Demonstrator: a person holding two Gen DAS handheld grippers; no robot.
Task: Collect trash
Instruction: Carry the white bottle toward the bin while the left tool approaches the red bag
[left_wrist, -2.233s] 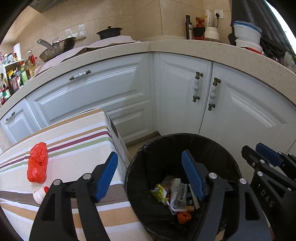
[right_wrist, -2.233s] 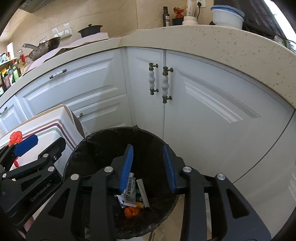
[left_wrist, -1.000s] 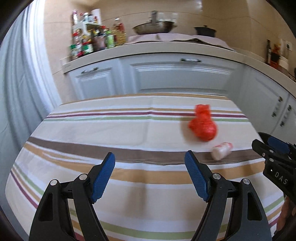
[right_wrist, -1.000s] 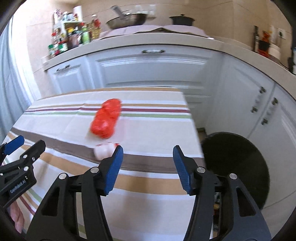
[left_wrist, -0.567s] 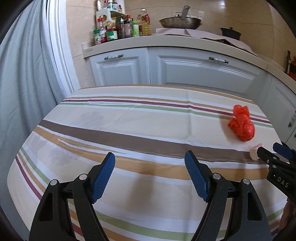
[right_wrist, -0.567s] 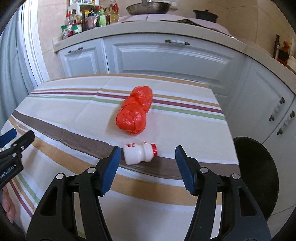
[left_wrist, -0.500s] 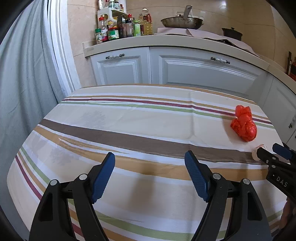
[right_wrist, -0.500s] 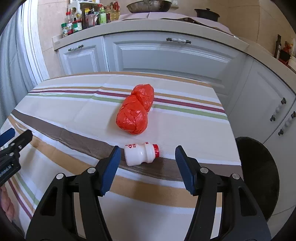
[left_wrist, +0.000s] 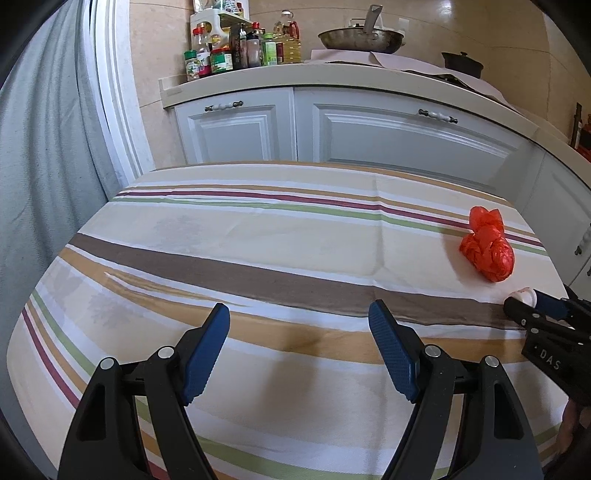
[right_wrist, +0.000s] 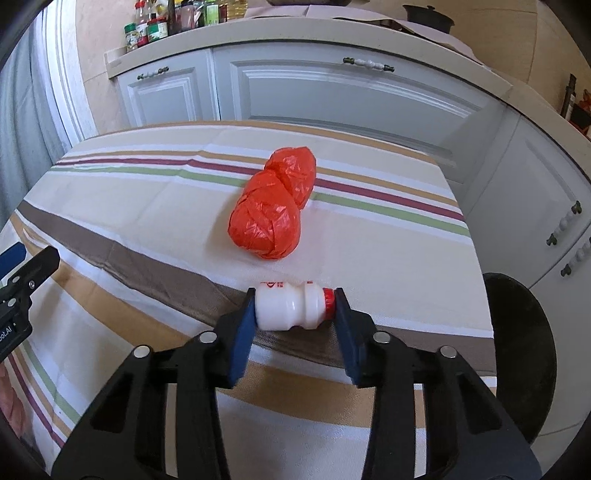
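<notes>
While lying sideways, the white red-capped bottle (right_wrist: 291, 308) sits clamped end-to-end in the just-closed right hand-held gripper (right_wrist: 293, 314).

bin (right_wrist: 524, 354): cut off by the striped table (right_wrist: 406, 258) edge, contents unseen. jar labels (left_wrist: 207, 59) on the counter: too small to read.

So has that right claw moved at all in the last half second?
Yes. The right claw has come forward over the striped table toward the red bag, its jaws closing end to end on the small white bottle.
</notes>
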